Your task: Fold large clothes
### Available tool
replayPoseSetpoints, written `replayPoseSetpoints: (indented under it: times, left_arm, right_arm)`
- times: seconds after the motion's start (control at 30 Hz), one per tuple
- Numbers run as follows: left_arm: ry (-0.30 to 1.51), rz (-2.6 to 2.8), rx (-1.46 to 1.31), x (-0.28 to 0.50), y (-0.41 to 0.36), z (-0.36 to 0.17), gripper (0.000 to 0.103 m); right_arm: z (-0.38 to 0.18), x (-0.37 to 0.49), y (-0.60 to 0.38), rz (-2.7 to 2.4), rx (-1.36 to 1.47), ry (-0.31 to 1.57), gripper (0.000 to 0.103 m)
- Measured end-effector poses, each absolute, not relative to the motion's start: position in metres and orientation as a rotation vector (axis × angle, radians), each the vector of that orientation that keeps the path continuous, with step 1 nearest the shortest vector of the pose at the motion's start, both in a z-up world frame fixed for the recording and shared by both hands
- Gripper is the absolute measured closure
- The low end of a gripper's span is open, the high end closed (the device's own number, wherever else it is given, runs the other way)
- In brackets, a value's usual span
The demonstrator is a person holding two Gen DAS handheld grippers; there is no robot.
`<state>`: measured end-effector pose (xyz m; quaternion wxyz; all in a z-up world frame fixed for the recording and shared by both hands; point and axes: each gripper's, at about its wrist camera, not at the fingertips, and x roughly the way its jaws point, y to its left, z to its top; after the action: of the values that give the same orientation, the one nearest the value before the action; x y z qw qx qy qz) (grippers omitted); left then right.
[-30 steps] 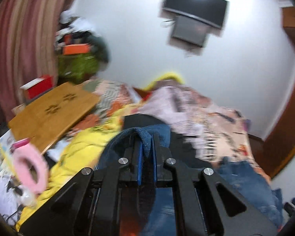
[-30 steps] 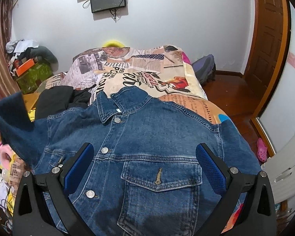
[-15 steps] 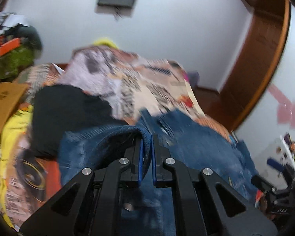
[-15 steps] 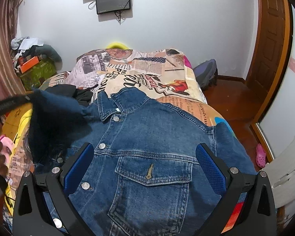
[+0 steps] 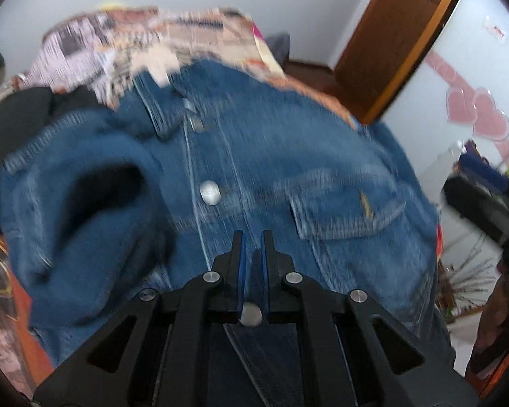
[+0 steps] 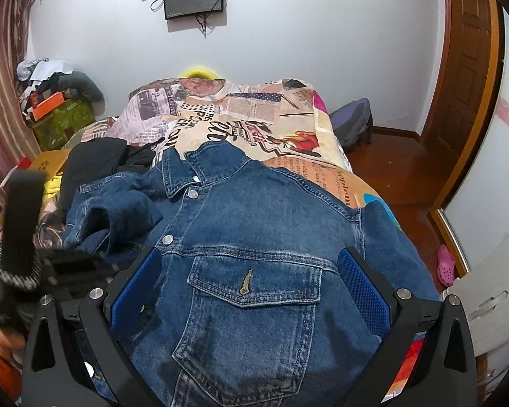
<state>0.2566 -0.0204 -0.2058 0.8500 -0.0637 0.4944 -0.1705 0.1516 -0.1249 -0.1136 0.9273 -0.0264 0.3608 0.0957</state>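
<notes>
A blue denim jacket [image 6: 261,237] lies front-up on the bed, collar toward the far wall; it also shows in the left wrist view [image 5: 288,156]. Its left sleeve [image 6: 115,217] lies folded in over the left front, cuff opening visible in the left wrist view [image 5: 95,196]. My left gripper [image 5: 252,237] hovers over the button placket with its jaws a narrow gap apart and nothing between them. My right gripper [image 6: 249,268] is wide open above the chest pocket [image 6: 251,288], empty. The left gripper's body appears blurred at the left edge of the right wrist view [image 6: 20,234].
The bed has a newspaper-print cover [image 6: 254,115]. A black garment [image 6: 91,159] lies left of the jacket. A cluttered pile with a green box [image 6: 61,118] stands at the left wall. A wooden door [image 6: 468,68], dark bag [image 6: 353,125] and wooden floor are on the right.
My left gripper carried the sleeve rightward over the jacket front, let it go, and now hovers with a small gap. The sleeve now lies folded in. The right gripper stayed open, nearly still.
</notes>
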Motion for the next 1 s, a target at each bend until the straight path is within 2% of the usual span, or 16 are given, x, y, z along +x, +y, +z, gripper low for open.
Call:
replayPoseSetpoints:
  times: [0.1,0.2,0.3,0.37,0.43,0.53,0.63,0.8,1.0]
  left_arm:
    - [1.097,-0.355,-0.122,0.253,-0.021,-0.221,0.097]
    - [1.079,-0.331,-0.089,0.242,-0.016,-0.217,0.097]
    - [1.028,-0.295,-0.072,0.230,-0.002,-0.200,0.086]
    - [0.973,-0.254,-0.083,0.224,0.014,-0.185,0.063]
    - [0.922,-0.213,-0.094,0.220,0.032,-0.171,0.055]
    - [0.857,-0.135,-0.090,0.213,0.060,-0.153,0.053]
    - [0.800,-0.036,-0.079,0.207,0.085,-0.145,0.040]
    - [0.797,0.080,-0.095,0.202,0.134,-0.149,0.039]
    - [0.851,0.157,-0.118,0.194,0.171,-0.172,0.038]
  right_arm:
    - [-0.115,0.150,-0.125,0.196,-0.061,0.744,0.000]
    - [-0.115,0.150,-0.123,0.198,-0.067,0.747,0.000]
    - [-0.113,0.150,-0.120,0.207,-0.079,0.742,0.000]
    - [-0.110,0.151,-0.114,0.223,-0.089,0.735,0.000]
    - [-0.106,0.152,-0.106,0.244,-0.105,0.723,0.000]
    - [-0.100,0.155,-0.089,0.286,-0.144,0.702,0.000]
    - [-0.095,0.159,-0.068,0.347,-0.181,0.685,0.000]
    - [-0.099,0.172,-0.018,0.480,-0.301,0.689,0.000]
    - [-0.130,0.190,0.042,0.606,-0.469,0.766,0.002]
